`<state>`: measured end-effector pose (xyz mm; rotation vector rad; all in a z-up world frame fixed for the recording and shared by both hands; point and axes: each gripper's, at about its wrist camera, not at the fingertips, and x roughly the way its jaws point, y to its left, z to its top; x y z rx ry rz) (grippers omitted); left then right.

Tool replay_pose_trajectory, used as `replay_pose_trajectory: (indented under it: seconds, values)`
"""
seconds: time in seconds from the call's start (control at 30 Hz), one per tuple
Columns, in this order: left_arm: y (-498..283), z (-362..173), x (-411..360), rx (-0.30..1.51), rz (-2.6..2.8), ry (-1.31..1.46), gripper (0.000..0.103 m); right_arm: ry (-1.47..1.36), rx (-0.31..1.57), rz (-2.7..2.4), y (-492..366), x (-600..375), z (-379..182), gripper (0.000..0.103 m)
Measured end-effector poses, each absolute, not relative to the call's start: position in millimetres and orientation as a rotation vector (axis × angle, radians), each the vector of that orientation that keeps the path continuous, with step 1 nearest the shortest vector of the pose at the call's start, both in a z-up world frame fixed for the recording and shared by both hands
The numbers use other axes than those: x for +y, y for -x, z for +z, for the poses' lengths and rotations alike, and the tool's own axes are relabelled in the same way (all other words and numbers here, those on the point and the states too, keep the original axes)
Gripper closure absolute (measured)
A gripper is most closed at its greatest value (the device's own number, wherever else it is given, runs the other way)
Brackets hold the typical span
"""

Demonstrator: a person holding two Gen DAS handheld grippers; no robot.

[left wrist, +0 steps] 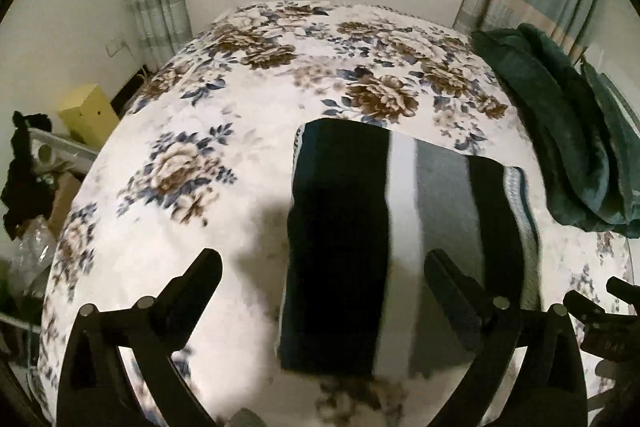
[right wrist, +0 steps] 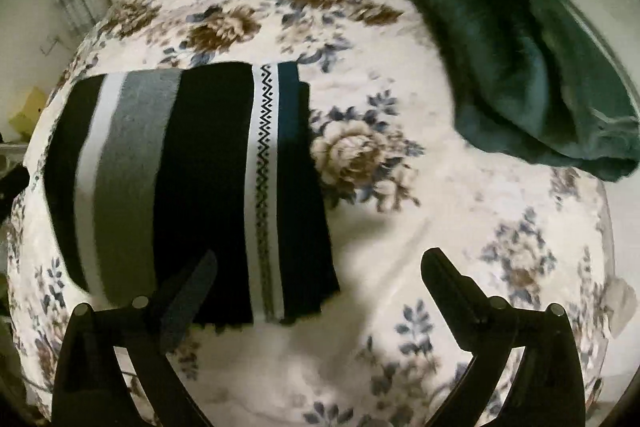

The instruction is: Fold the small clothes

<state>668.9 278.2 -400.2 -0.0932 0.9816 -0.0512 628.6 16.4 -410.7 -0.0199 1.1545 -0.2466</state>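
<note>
A folded striped garment (left wrist: 380, 227), black, white, grey and teal with a zigzag band, lies flat on the floral bedspread (left wrist: 192, 131). It also shows in the right wrist view (right wrist: 192, 179) at the left. My left gripper (left wrist: 324, 263) is open and empty, hovering over the garment's near end. My right gripper (right wrist: 320, 263) is open and empty, hovering above the garment's near right corner, with its left finger (right wrist: 192, 287) over the cloth. The right gripper's edge shows in the left wrist view (left wrist: 616, 311) at far right.
A dark green blanket (left wrist: 560, 131) lies heaped at the bed's right side, also in the right wrist view (right wrist: 512, 47). A yellow box (left wrist: 88, 115) and clutter stand off the bed's left edge. Wall and curtains are behind.
</note>
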Motion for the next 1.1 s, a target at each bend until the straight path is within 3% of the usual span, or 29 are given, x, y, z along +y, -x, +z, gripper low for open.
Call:
replay_pose_trajectory:
  seconds: [0.63,1.1]
  values:
    - [-467,-201,252,0.821,-0.044,0.048,0.000,0.020,0.896,-0.245,-379,36,-139,0.000]
    - [-334,-103,247,0.721,-0.040,0.070,0.000,0.040,0.719,-0.204,-205,42,-4,0.000]
